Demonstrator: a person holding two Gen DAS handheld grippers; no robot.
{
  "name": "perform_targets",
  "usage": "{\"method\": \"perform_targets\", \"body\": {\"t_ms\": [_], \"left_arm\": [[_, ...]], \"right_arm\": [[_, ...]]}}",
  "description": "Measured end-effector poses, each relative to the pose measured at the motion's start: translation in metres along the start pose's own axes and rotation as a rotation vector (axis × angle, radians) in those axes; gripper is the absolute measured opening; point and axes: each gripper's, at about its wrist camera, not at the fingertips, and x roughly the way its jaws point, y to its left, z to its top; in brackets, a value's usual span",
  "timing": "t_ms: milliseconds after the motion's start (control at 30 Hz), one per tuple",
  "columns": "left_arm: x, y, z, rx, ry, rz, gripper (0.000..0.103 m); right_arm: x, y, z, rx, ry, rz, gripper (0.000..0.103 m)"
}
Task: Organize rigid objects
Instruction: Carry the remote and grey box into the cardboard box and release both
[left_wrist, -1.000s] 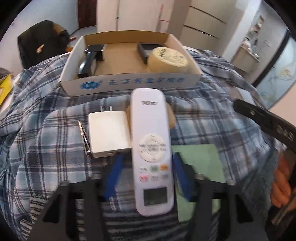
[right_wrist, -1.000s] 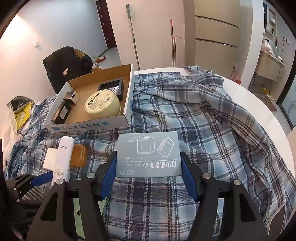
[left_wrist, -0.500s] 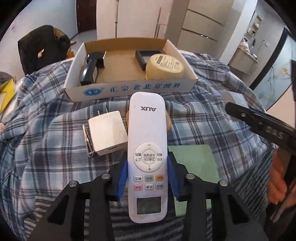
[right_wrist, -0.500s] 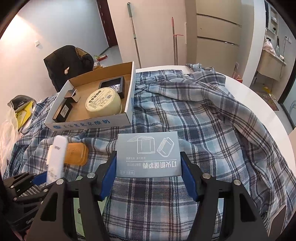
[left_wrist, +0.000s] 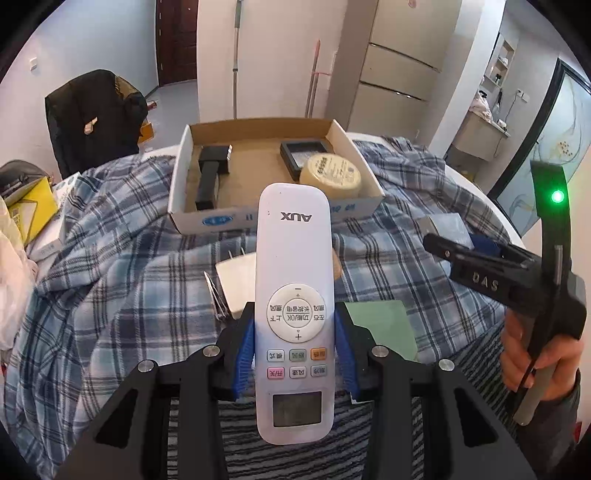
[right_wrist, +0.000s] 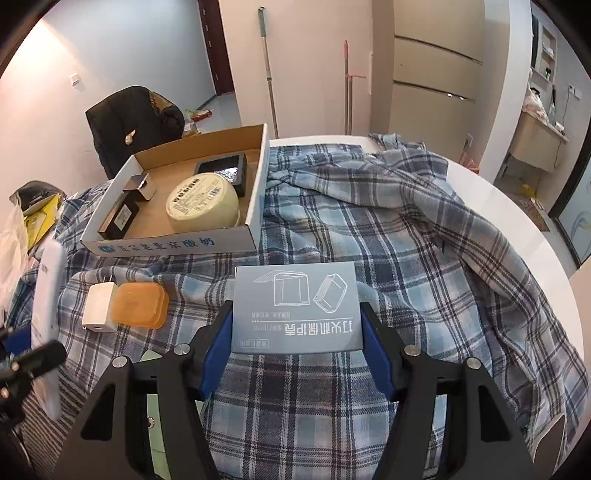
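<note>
My left gripper (left_wrist: 294, 354) is shut on a white AUX remote (left_wrist: 293, 295), held above the plaid cloth with its top end toward the cardboard box (left_wrist: 373, 177). The remote (right_wrist: 48, 295) shows edge-on at the left of the right wrist view. My right gripper (right_wrist: 295, 343) is shut on a flat grey box with line drawings (right_wrist: 295, 306), just over the cloth. The cardboard box (right_wrist: 258, 192) holds a round cream tin (right_wrist: 203, 205), a black tray (right_wrist: 225, 166) and a black rectangular item (right_wrist: 122, 216). A white charger (right_wrist: 98, 306) and an orange case (right_wrist: 138, 304) lie on the cloth.
A blue plaid shirt (right_wrist: 369, 229) covers a round white table (right_wrist: 517, 221). A green card (left_wrist: 380, 325) lies on the cloth near my left fingers. A person's hand (left_wrist: 535, 354) grips the right tool. A black bag on a chair (left_wrist: 92, 114) stands behind the table.
The left jaws closed onto the remote and lifted it off the cloth, uncovering the charger and orange case. The right gripper and its grey box stayed put.
</note>
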Motion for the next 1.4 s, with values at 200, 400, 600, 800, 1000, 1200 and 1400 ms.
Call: {"method": "perform_targets", "body": {"t_ms": [200, 400, 600, 800, 1000, 1200, 1400], "left_arm": [[-0.001, 0.002, 0.029, -0.01, -0.025, 0.061, 0.042], [0.014, 0.005, 0.08, -0.04, -0.071, 0.058, 0.042], [0.027, 0.008, 0.119, -0.09, -0.108, 0.029, 0.042], [0.024, 0.009, 0.158, -0.091, -0.174, 0.046, 0.042], [0.05, 0.031, 0.159, -0.126, -0.225, -0.064, 0.042], [0.089, 0.049, 0.156, -0.179, -0.175, -0.097, 0.042], [0.124, 0.059, 0.153, -0.188, -0.071, -0.072, 0.042]], "right_arm": [[0.002, -0.006, 0.001, 0.01, -0.019, -0.052, 0.063], [0.002, -0.023, 0.006, 0.062, -0.015, -0.046, 0.063], [-0.032, -0.03, 0.017, 0.042, -0.139, -0.161, 0.063], [-0.06, -0.025, 0.049, -0.004, -0.131, -0.148, 0.063], [-0.085, -0.002, 0.101, -0.004, -0.234, -0.184, 0.063], [-0.068, 0.037, 0.146, 0.052, -0.266, -0.086, 0.063], [-0.022, 0.062, 0.171, 0.146, -0.207, 0.015, 0.063]]}}
